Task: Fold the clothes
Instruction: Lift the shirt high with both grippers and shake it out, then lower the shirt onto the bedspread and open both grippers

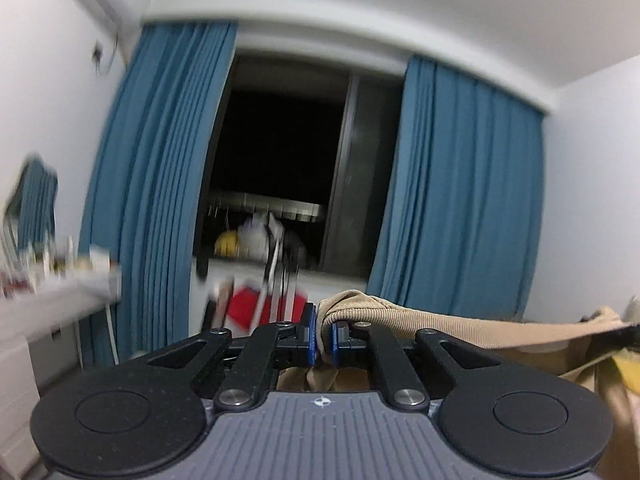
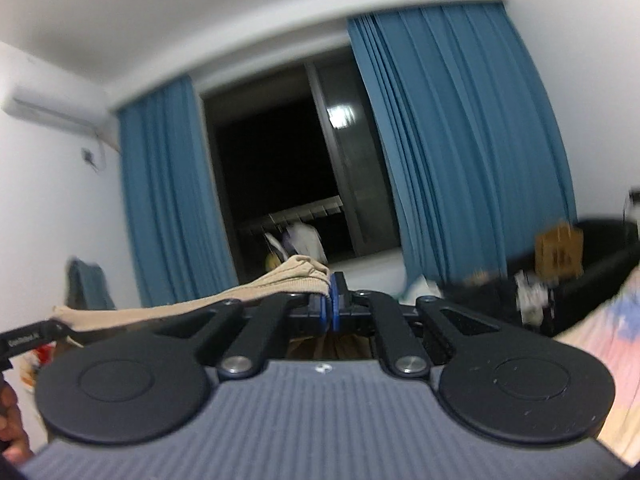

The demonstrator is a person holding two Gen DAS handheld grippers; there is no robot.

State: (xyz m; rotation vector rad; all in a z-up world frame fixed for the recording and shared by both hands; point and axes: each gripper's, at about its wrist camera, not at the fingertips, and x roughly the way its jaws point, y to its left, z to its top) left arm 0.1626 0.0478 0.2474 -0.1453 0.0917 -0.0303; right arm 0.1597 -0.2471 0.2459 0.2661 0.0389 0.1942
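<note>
Beige garment (image 1: 440,326) taut btwn left gripper (image 1: 324,334) & right gripper (image 2: 331,307), both pinching its edge

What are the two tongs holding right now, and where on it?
Both grip one beige ribbed knit garment along its top edge: left tongs pinch one bunched end, right tongs the other, the edge stretched between them.

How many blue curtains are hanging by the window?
2. One blue curtain hangs on the left side of the dark window, and the other blue curtain hangs on its right side. Both are pulled open; none seems hidden.
</note>
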